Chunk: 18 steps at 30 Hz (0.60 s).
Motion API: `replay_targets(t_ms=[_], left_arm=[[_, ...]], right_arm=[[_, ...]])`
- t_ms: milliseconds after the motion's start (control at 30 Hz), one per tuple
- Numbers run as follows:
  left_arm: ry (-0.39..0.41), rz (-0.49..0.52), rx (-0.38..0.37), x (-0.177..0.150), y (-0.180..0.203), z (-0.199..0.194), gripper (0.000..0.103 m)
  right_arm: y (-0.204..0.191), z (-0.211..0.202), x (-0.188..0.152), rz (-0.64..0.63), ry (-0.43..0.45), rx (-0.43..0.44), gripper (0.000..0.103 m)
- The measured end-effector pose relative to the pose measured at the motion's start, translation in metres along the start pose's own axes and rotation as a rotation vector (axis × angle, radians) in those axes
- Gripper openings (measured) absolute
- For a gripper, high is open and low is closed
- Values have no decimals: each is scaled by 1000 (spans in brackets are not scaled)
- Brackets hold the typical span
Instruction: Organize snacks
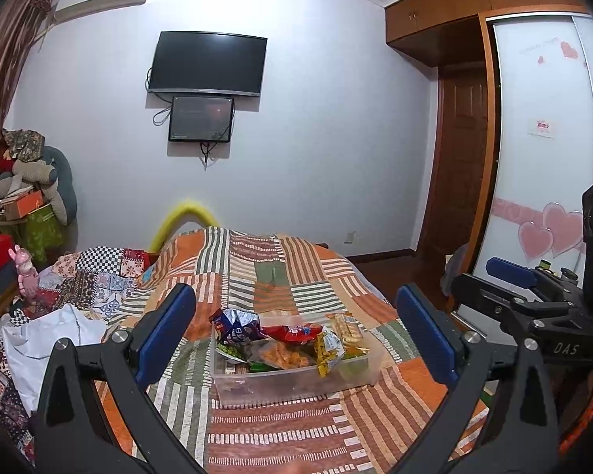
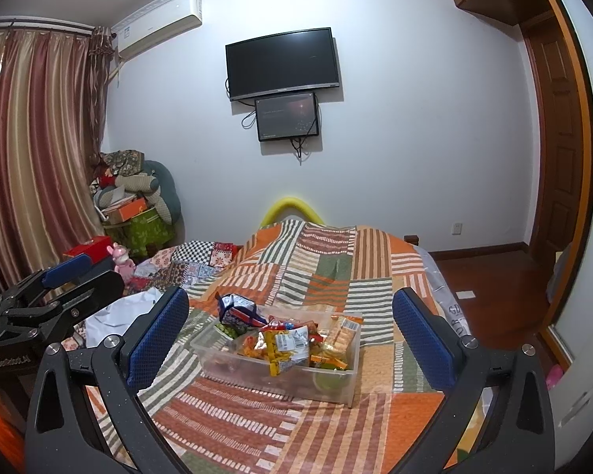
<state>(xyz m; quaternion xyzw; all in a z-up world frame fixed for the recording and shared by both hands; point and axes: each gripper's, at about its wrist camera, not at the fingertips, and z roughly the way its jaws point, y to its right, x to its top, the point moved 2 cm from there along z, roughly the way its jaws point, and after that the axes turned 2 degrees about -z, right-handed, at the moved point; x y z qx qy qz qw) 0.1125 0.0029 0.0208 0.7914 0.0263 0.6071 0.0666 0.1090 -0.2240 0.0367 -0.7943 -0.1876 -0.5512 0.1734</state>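
A clear plastic bin [image 1: 292,385] [image 2: 336,385] full of snack packets sits on the patchwork bedspread [image 1: 257,268] [image 2: 328,260]. A blue-and-white bag [image 1: 235,326] [image 2: 239,310] sticks up at its left end, beside a red packet [image 1: 292,331], yellow packets [image 1: 328,349] [image 2: 286,349] and a cracker pack [image 1: 348,328] [image 2: 342,333]. My left gripper [image 1: 296,335] is open and empty, held above the bed in front of the bin. My right gripper [image 2: 290,339] is open and empty, also in front of the bin. Each gripper shows at the edge of the other's view.
A white plastic bag [image 1: 47,339] [image 2: 118,316] and a patterned quilt [image 1: 95,280] lie on the bed's left. A pink toy [image 1: 25,272] [image 2: 122,260] and red box [image 2: 87,247] stand beyond. A wardrobe [image 1: 541,158] and wooden floor [image 2: 490,272] are on the right.
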Motion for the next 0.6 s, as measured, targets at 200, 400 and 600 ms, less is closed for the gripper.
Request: replay_targets(t_ms=[200, 400, 600], left_arm=[[-9, -12, -4, 0, -2, 1, 103], [-10, 1, 0, -1, 0, 2, 103], [-21, -11, -9, -1, -1, 5, 103]], right_arm=[[1, 1, 0, 2, 1, -1, 103], [1, 1, 1, 3, -1, -1, 103], [1, 1, 2, 6, -3, 0, 103]])
